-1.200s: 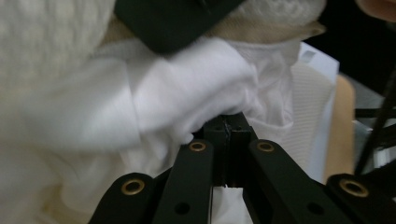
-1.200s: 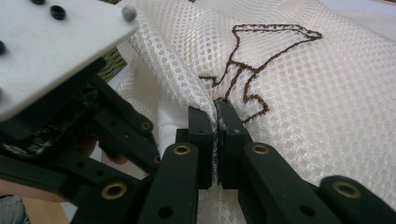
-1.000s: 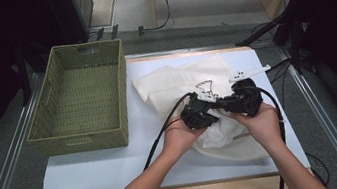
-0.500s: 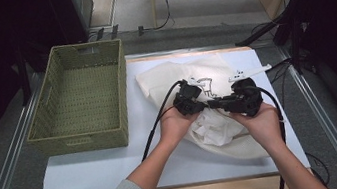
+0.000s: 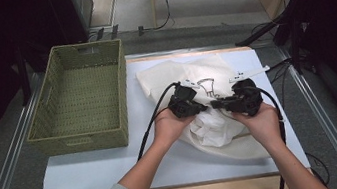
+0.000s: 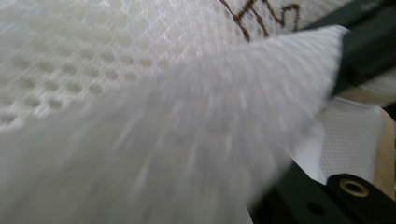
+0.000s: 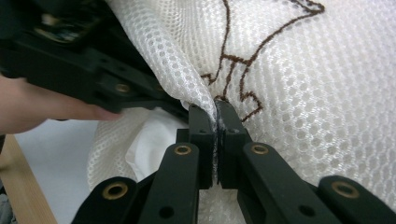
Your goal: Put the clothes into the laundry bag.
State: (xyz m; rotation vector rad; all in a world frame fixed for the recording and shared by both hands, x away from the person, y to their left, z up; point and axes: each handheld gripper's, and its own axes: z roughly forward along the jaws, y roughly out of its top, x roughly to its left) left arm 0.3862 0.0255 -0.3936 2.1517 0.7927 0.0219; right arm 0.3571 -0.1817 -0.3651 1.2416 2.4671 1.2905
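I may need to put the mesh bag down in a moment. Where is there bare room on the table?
Free: the white mat along the near edge, below the wicker basket and left of the forearms. The basket's inside also looks bare. Crowded: the mat's right half, where the mesh bag spreads under the left gripper and right gripper.

Blurred mesh bag [image 6: 163, 154] hides left gripper's jaws

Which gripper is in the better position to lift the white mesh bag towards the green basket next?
Probably the right gripper: its jaws are shut on a fold of the mesh bag. The left gripper is nearer the basket, but cloth covers its view, so its grip cannot be judged.
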